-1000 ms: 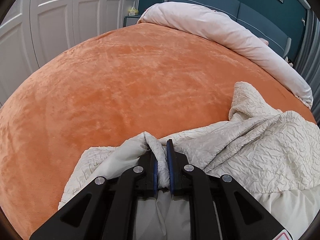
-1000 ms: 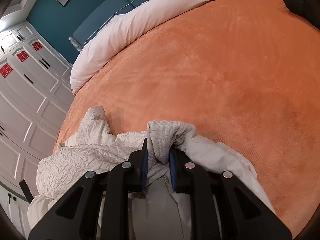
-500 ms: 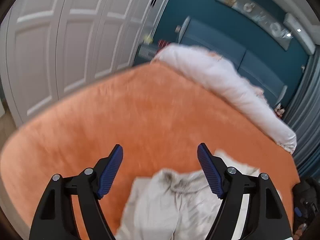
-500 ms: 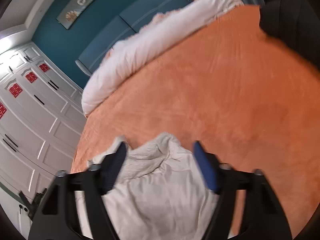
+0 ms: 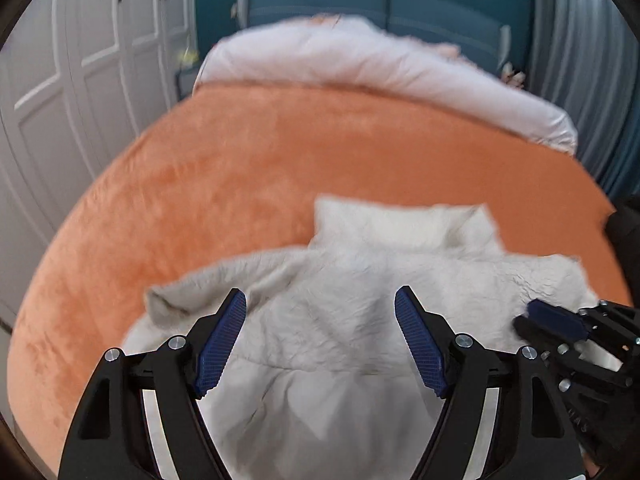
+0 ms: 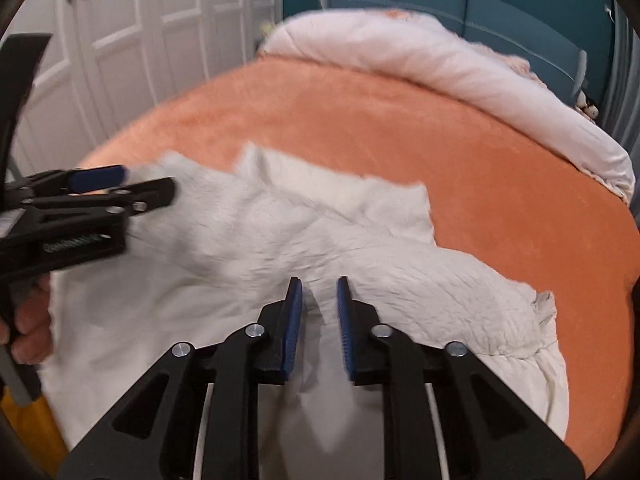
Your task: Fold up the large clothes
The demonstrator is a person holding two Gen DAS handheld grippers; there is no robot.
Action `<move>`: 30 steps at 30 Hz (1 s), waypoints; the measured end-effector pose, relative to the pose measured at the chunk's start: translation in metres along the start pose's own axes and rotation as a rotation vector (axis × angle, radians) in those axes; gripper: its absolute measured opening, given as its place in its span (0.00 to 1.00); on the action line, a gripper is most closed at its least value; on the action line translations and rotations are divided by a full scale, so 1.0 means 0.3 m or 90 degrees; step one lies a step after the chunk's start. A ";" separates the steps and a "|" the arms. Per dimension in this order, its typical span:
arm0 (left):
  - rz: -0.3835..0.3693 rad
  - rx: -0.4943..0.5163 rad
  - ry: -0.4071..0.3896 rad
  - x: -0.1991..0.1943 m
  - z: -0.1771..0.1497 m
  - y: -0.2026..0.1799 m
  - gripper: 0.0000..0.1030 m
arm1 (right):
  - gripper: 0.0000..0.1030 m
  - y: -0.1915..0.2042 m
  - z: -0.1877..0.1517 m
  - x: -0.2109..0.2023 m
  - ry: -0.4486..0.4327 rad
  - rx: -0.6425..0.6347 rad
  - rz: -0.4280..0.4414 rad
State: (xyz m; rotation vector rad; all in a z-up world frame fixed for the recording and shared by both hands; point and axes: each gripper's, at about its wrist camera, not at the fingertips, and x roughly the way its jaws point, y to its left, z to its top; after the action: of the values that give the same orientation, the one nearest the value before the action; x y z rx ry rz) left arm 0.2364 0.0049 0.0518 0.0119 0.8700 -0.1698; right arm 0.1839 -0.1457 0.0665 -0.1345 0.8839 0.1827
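Two grippers hang over one cream garment, and neither has hold of it. My left gripper has its blue-padded fingers spread wide, with nothing but crinkled fabric showing in the broad gap below them. My right gripper has its fingers drawn much closer together, yet a clear slot stays between the pads and no cloth is pinched there, so it is released too. Both views are blurred, and I cannot tell whether either tool touches the cloth or sits just above it.

The garment lies in a rumpled heap on the near part of the orange plush bedspread, its quilted, wrinkled face up. A flatter rectangular flap reaches toward the middle of the bed, and a smoother lining shows nearest to me. From the right wrist view, a loose frayed corner sticks out at the garment's right edge.

My right gripper shows at the right border of the left view, over the garment's right side. My left gripper shows at the left border of the right view, over the left side, with my left hand on its handle.

Beyond the orange cover lies a rolled pale pink duvet against a teal headboard. White panelled wardrobe doors stand to the left.
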 end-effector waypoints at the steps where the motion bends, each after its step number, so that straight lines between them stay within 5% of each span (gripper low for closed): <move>1: 0.011 -0.007 0.012 0.032 -0.002 0.021 0.77 | 0.15 -0.040 -0.008 0.040 0.012 0.023 0.002; 5: -0.002 -0.031 0.033 0.147 -0.009 0.119 0.86 | 0.13 -0.172 -0.031 0.121 0.019 0.138 0.052; 11: -0.029 -0.093 0.038 0.260 -0.015 0.218 0.86 | 0.12 -0.208 -0.070 0.202 0.013 0.184 0.093; 17: -0.007 -0.073 0.039 0.315 -0.015 0.197 0.91 | 0.12 -0.248 -0.085 0.222 0.009 0.219 0.122; 24: -0.062 -0.159 -0.031 0.063 -0.014 0.321 0.82 | 0.18 -0.271 -0.091 0.031 -0.040 0.222 0.116; 26: -0.045 -0.162 -0.051 0.000 -0.013 0.366 0.82 | 0.18 -0.313 -0.111 -0.042 -0.060 0.224 0.104; 30: 0.008 -0.162 0.012 0.068 -0.006 0.399 0.82 | 0.15 -0.468 -0.150 -0.058 -0.051 0.300 0.046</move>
State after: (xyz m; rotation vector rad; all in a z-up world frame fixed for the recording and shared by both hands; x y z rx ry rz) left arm 0.2663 0.1201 0.0280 -0.2193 0.9054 -0.0467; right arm 0.1692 -0.2932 0.0574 0.3415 0.8307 0.0428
